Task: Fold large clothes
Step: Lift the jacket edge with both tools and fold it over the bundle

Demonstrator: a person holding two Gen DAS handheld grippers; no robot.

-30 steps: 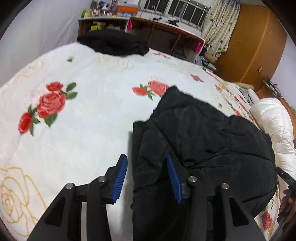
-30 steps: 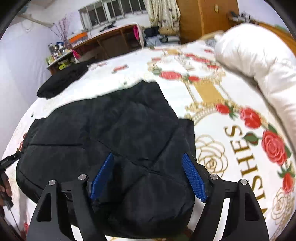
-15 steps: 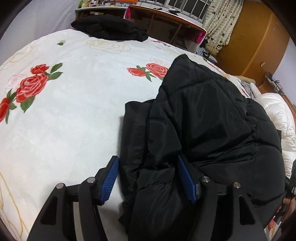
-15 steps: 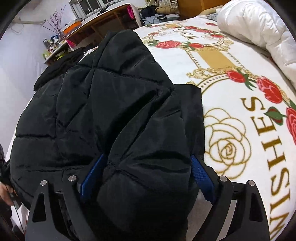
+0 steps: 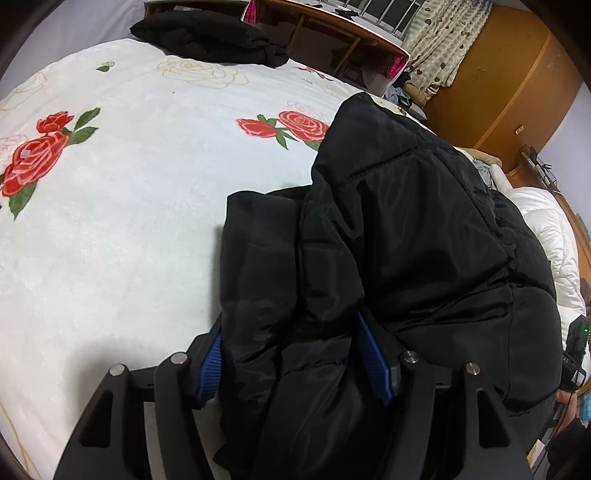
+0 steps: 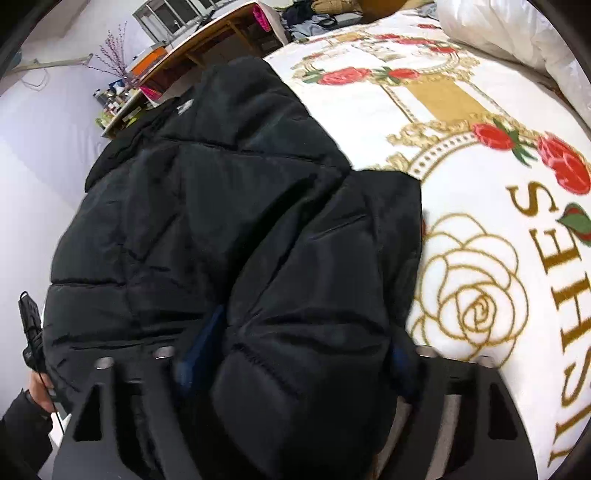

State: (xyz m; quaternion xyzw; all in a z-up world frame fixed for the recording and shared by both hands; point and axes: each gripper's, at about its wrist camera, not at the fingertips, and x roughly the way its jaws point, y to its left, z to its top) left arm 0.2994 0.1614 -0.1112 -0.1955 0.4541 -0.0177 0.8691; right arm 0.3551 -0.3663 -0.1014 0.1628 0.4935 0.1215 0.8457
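We see one black puffer jacket [image 5: 406, 229] bunched on the rose-print blanket [image 5: 129, 221], its long axis running away from us toward the desk [image 5: 332, 22]. Our left gripper [image 5: 291, 360] pinches a thick fold of it between blue pads; our right gripper [image 6: 295, 362] grips another bulge — two grippers, one jacket. A second dark garment [image 5: 207, 37] lies at the bed's far edge.

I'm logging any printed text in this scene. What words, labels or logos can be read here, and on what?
"SHES": gold capitals on the rose-print blanket, right edge, running sideways; letters before and after are cut off.
Small white mark on the black puffer jacket near its collar: too blurred to read.
Nothing readable in the left wrist view.
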